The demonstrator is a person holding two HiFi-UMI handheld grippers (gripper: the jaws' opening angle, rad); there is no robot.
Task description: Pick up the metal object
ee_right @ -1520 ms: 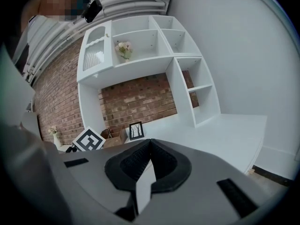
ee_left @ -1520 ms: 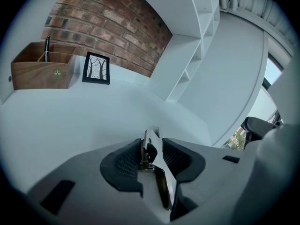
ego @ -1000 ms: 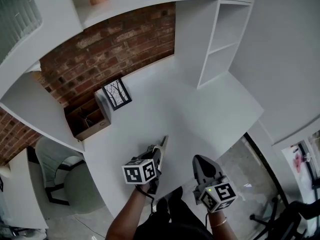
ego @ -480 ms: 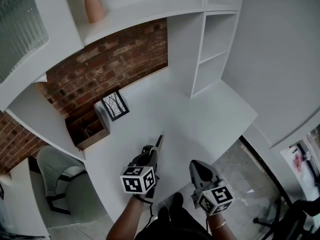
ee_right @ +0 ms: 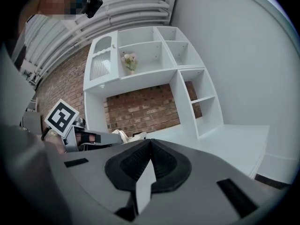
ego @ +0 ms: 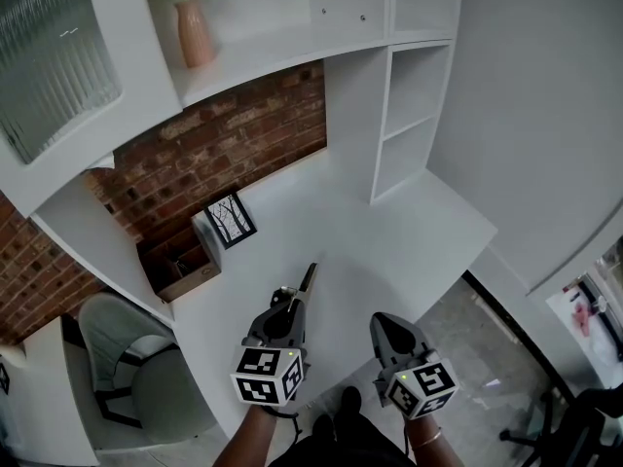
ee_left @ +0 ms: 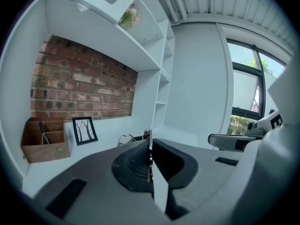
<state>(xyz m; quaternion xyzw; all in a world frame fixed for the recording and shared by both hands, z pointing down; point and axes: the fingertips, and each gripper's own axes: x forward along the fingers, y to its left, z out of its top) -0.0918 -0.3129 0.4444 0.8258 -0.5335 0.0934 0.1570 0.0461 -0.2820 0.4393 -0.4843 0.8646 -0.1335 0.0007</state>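
Observation:
The metal object (ego: 308,280) is a thin flat strip that sticks forward out of my left gripper (ego: 291,305) over the white desk (ego: 389,232). In the left gripper view the strip (ee_left: 150,150) shows edge-on, pinched between the shut jaws of the left gripper (ee_left: 150,142). My right gripper (ego: 384,323) hovers at the desk's near edge, to the right of the left one. Its jaws in the right gripper view (ee_right: 150,146) are shut with nothing between them. The left gripper's marker cube (ee_right: 61,117) shows at the left of that view.
A wooden organiser box (ego: 181,264) and a framed tree picture (ego: 232,220) stand at the back left against the brick wall (ego: 224,139). White cubby shelves (ego: 409,129) rise at the back right. A pink vase (ego: 196,31) sits on the upper shelf. A chair (ego: 127,358) stands left of the desk.
The head view has tilted up, bringing the vase and upper shelf into sight. The left gripper keeps its hold on the metal strip, whose tip reaches further over the desk. The right gripper has barely moved.

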